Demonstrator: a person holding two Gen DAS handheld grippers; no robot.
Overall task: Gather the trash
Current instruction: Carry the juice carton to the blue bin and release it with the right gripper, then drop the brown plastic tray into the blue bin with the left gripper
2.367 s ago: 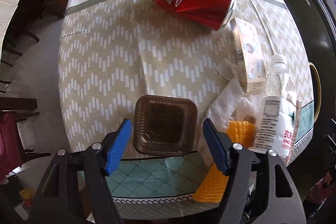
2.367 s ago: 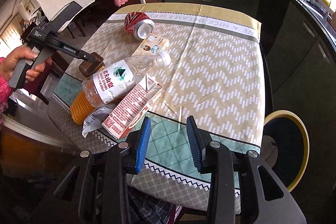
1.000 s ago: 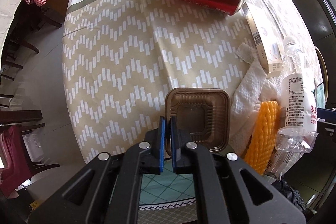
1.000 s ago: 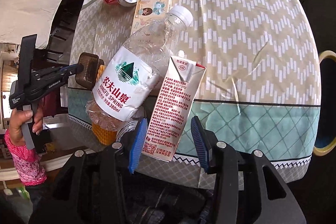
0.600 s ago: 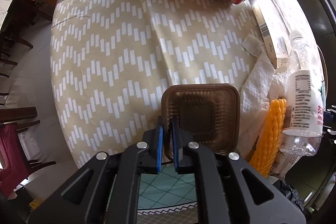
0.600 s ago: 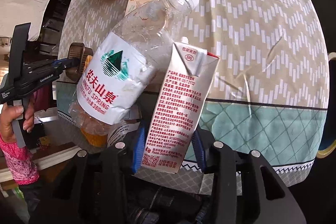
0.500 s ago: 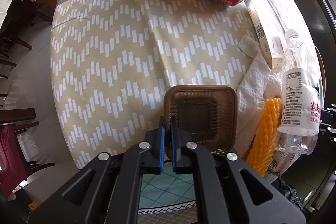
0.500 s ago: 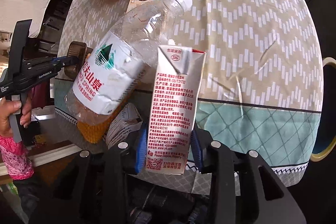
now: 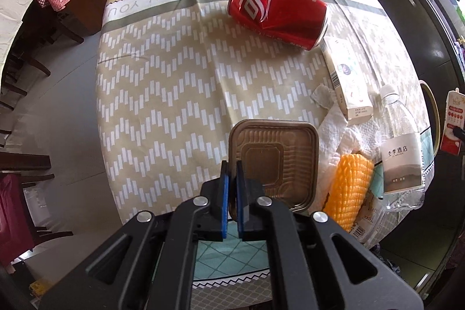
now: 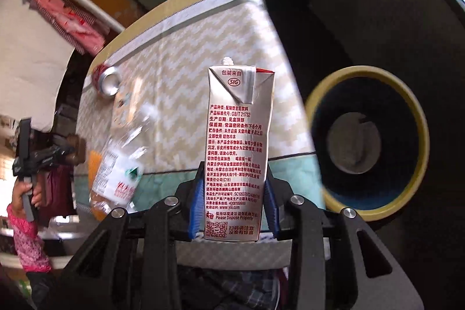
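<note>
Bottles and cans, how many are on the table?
2. The red can lies on its side at the far end, and the clear plastic bottle lies near the right edge by the orange foam net. More could be hidden.

Daylight from the far right brightens the tablecloth (image 9: 162, 95); the red can (image 9: 277, 13) shows glare. Fisheye bending darkens both views' edges. Right wrist view: sharp carton (image 10: 237, 153), motion-blurred bottle (image 10: 122, 164) and yellow-rimmed bin (image 10: 369, 141).
</note>
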